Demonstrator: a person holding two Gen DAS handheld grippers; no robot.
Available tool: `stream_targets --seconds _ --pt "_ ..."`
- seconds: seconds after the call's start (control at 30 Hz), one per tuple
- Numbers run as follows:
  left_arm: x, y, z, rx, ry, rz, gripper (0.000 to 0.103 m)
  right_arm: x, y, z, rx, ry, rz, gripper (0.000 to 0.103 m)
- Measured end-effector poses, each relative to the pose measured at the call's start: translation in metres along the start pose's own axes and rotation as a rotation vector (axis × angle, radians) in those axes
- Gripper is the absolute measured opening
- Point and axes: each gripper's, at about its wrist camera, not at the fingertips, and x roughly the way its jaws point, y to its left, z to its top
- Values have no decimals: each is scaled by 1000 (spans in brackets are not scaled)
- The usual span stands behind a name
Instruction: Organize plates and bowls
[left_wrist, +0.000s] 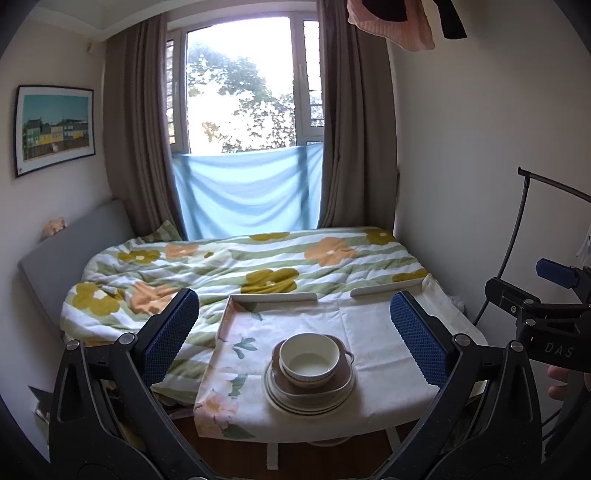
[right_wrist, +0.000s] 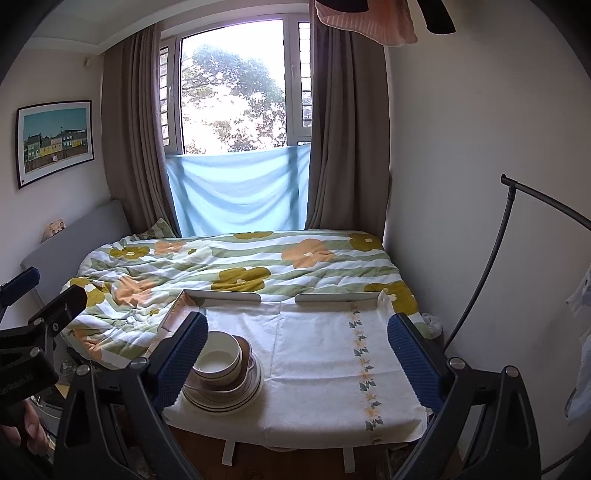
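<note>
A white bowl (left_wrist: 309, 356) sits in a brown handled dish (left_wrist: 341, 373) on a stack of white plates (left_wrist: 280, 398), all on the cloth-covered table (left_wrist: 384, 332). My left gripper (left_wrist: 295, 338) is open and empty, held back from the stack, which shows between its fingers. In the right wrist view the same bowl (right_wrist: 218, 358) and plates (right_wrist: 225, 400) stand at the table's left front, partly hidden behind the left finger (right_wrist: 184, 365). My right gripper (right_wrist: 297, 358) is open and empty above the table's bare cloth (right_wrist: 317, 354).
A bed with a flowered quilt (left_wrist: 258, 266) lies just behind the table. A white raised rim (left_wrist: 273, 296) runs along the table's back edge. A black curved stand (right_wrist: 495, 273) is by the right wall. Clothes (left_wrist: 391, 22) hang overhead.
</note>
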Motion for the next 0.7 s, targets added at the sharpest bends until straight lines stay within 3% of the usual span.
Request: stream_targets --seconds 0.7 --pt "5 -5 -3 -1 6 3 103 0 -1 0 0 5 -7 97"
